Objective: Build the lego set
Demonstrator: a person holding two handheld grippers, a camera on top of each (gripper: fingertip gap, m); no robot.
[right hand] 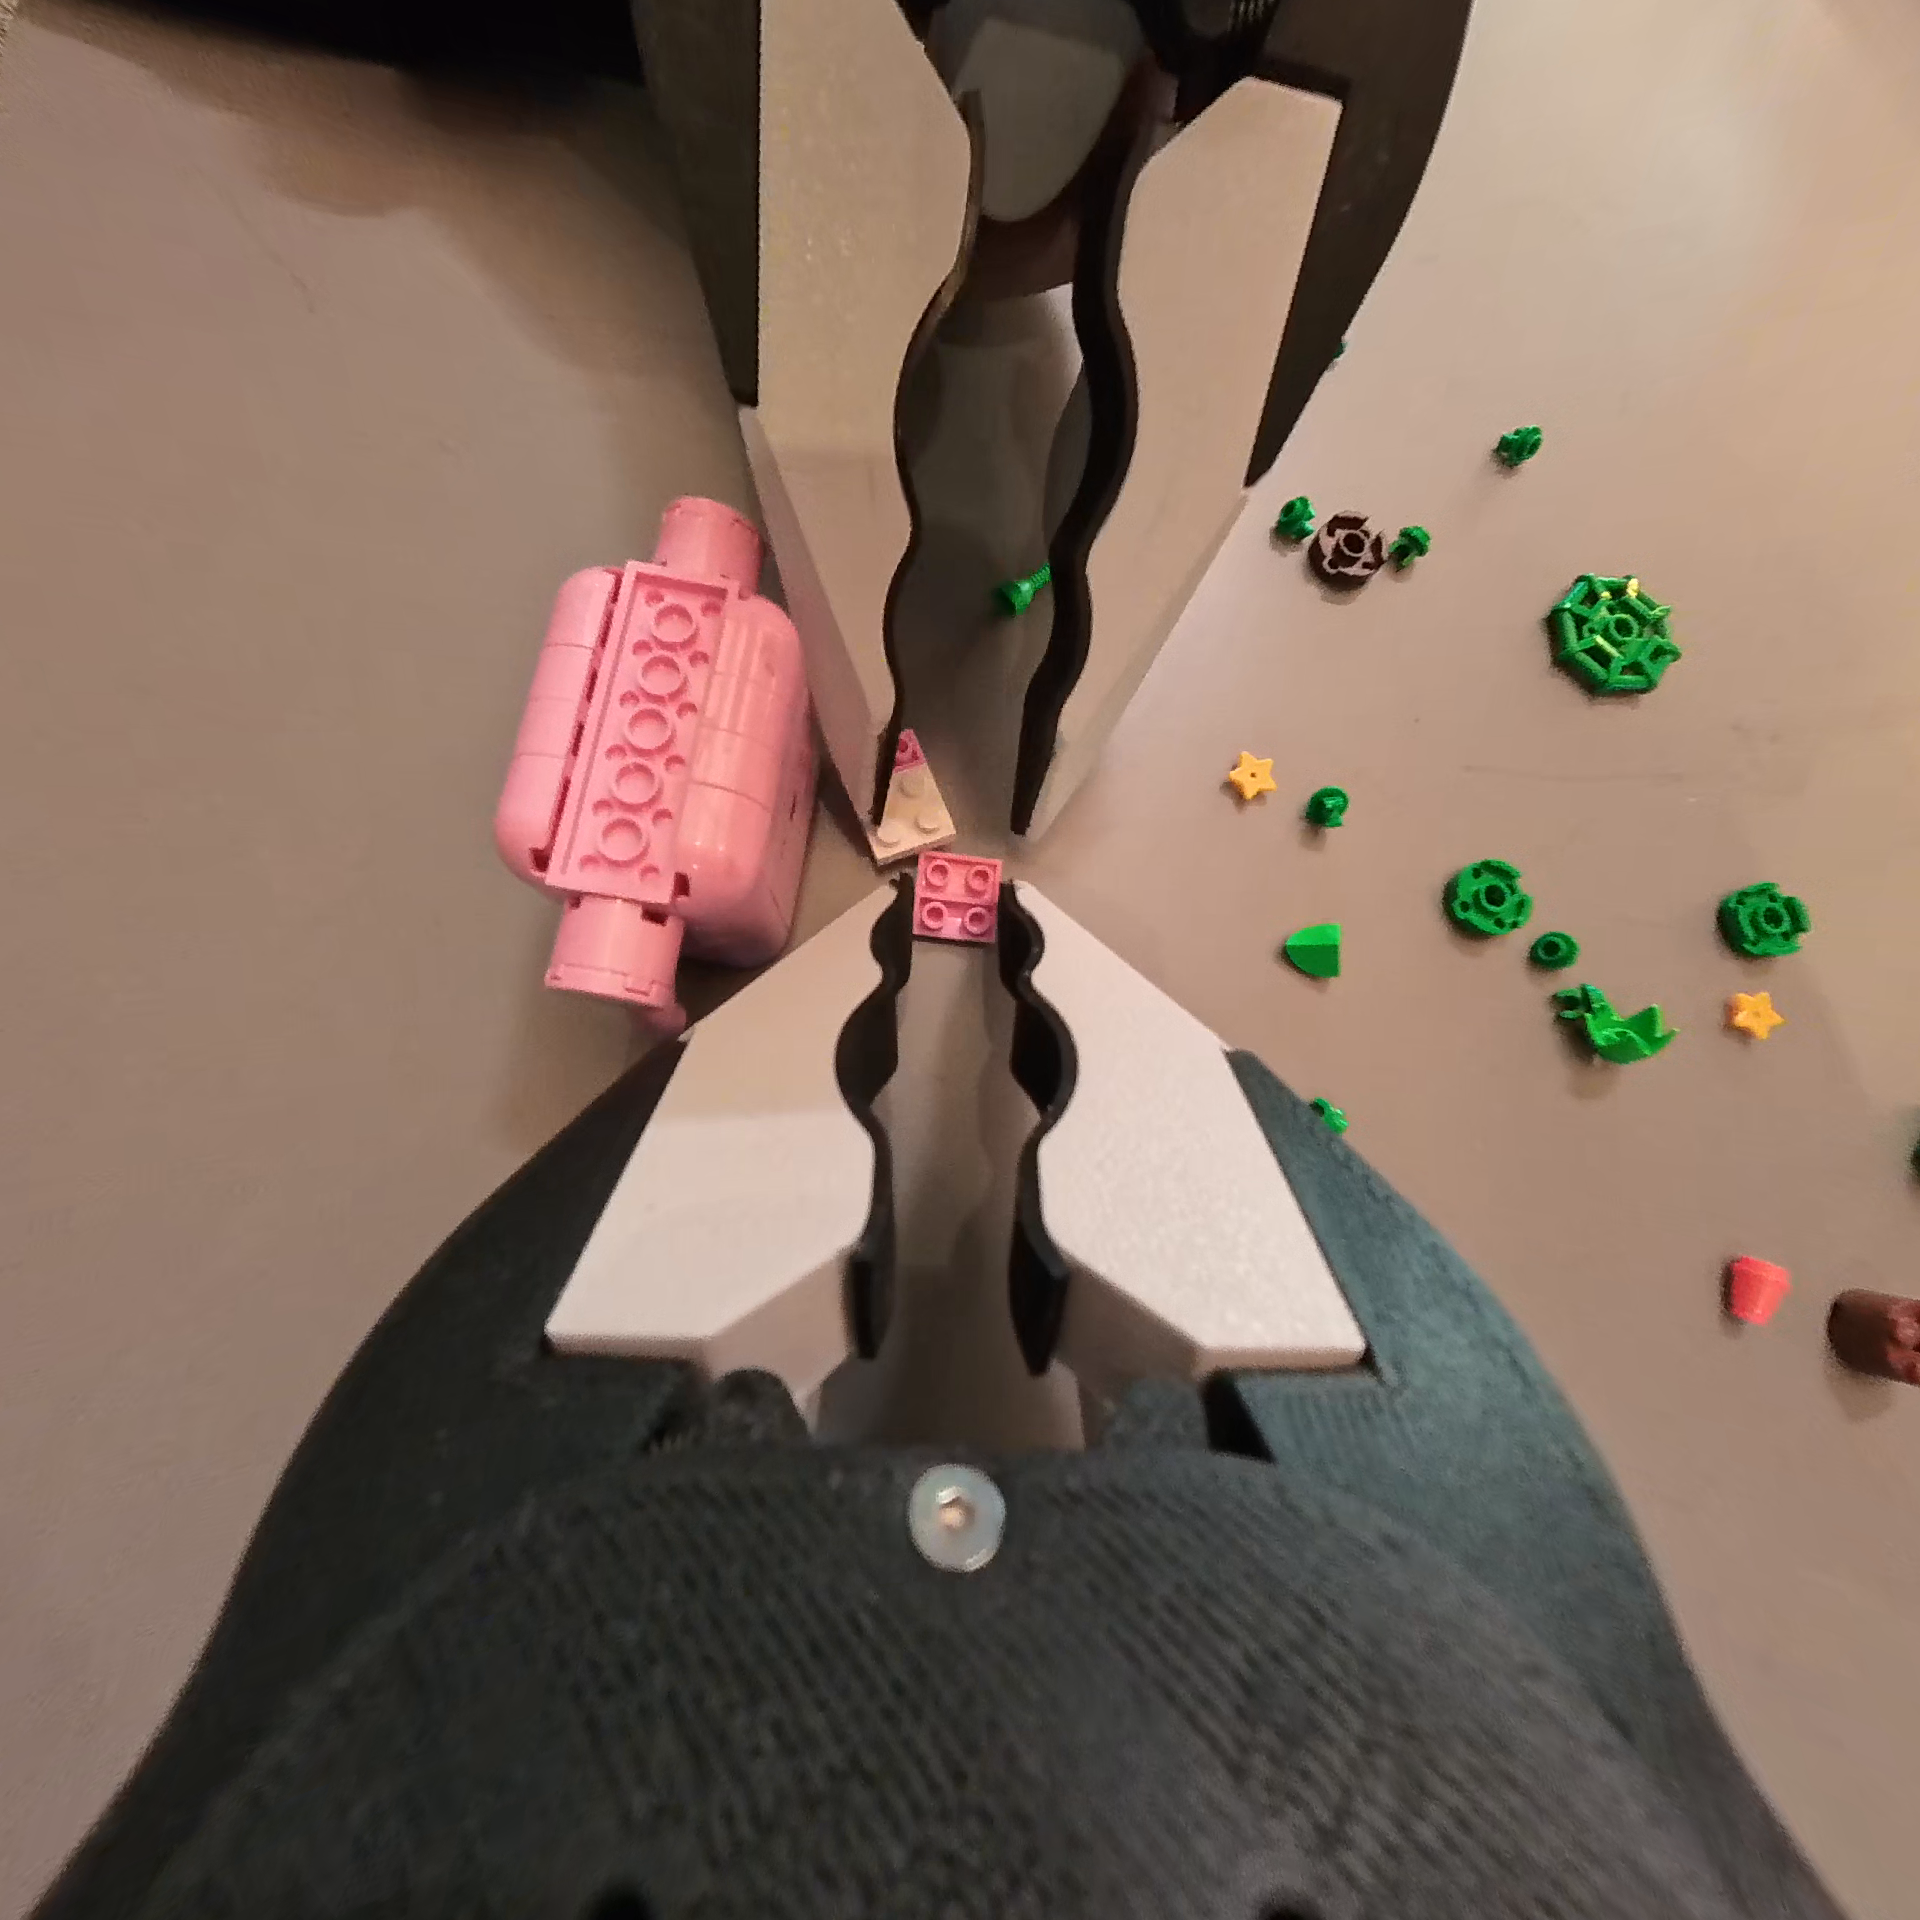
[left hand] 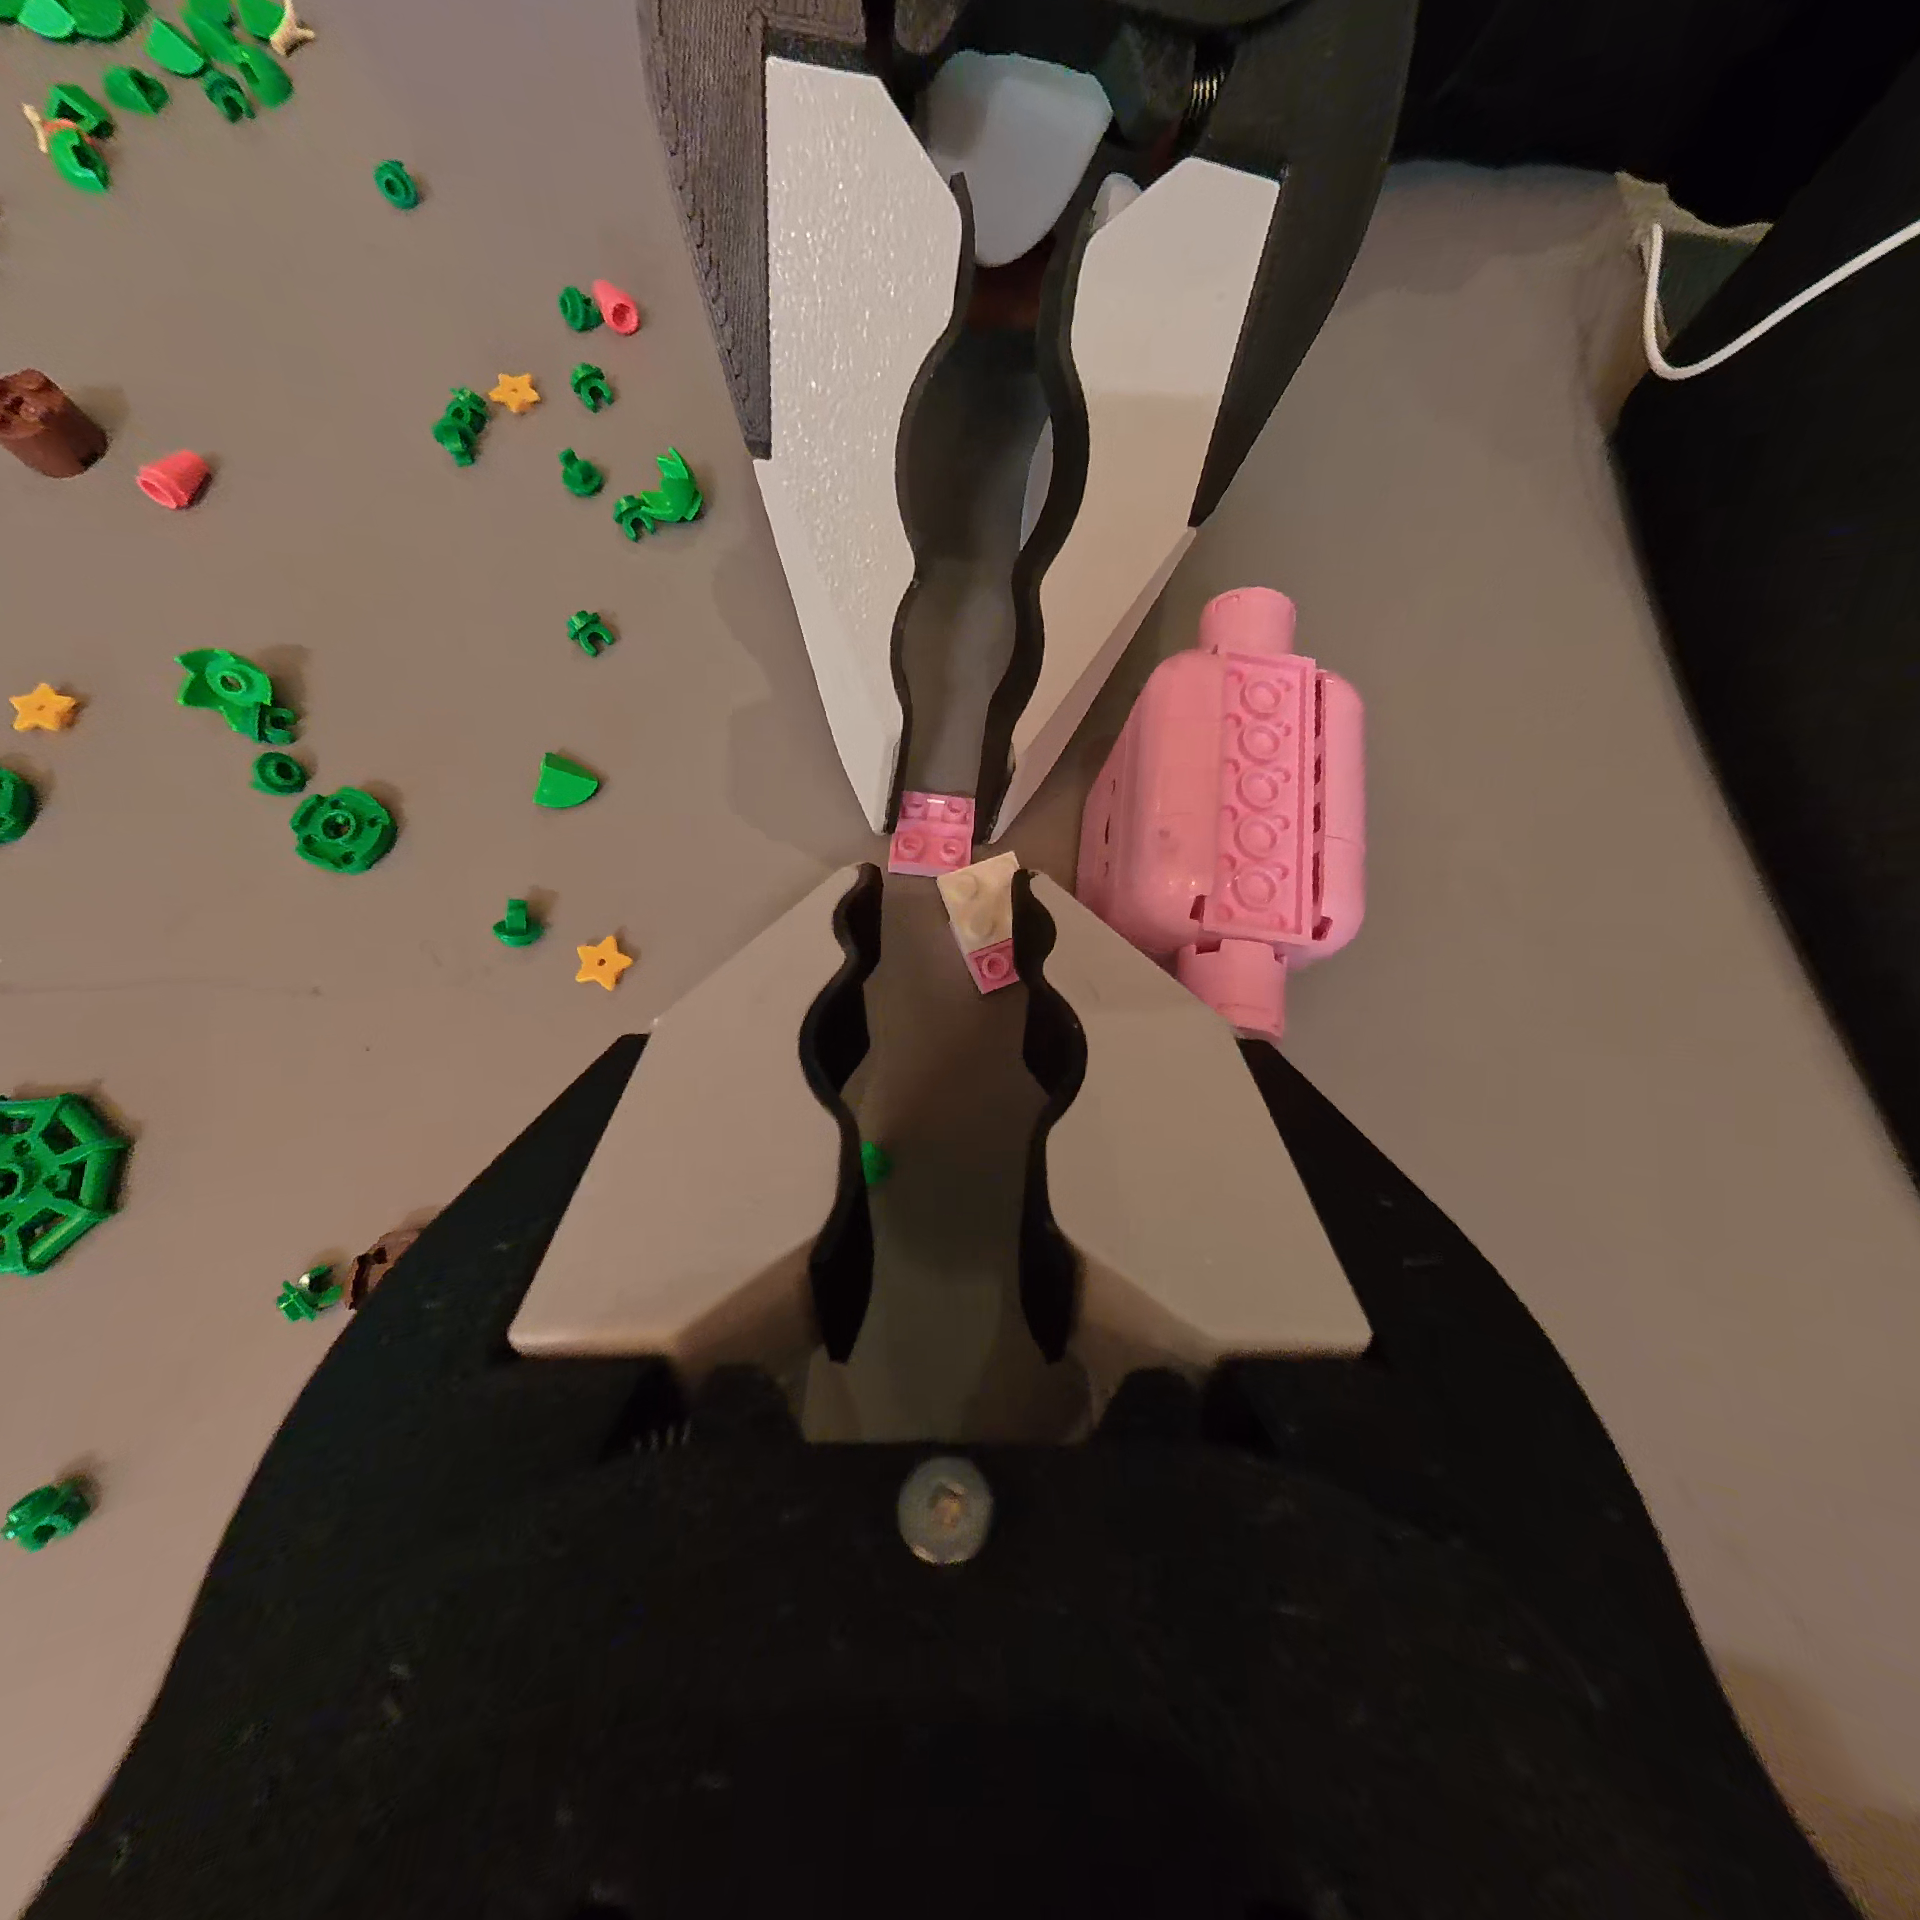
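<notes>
The left tongs (left hand: pixel 951 883) are parted wide, and a small cream-and-pink wedge piece (left hand: pixel 982 914) leans against the inner face of one finger — only that one finger touches it, so it is not clamped. Tip to tip with them, the right tongs (right hand: pixel 956 894) are closed on a pink 2x2 plate (right hand: pixel 957 898), studs up, pinched between their tips. The wedge piece sits just beside that plate, nearly touching it. Close beside the plate lies the pink lego body (left hand: pixel 1236 810) on its side on the grey bench (left hand: pixel 1455 1143), a long pink studded plate running down its middle and a round peg at each end. Well beyond the plate on the other side — scattered green leaf pieces (left hand: pixel 343 826), yellow stars (left hand: pixel 603 961), a coral cone (left hand: pixel 175 480) and a brown round brick (left hand: pixel 47 421).
</notes>
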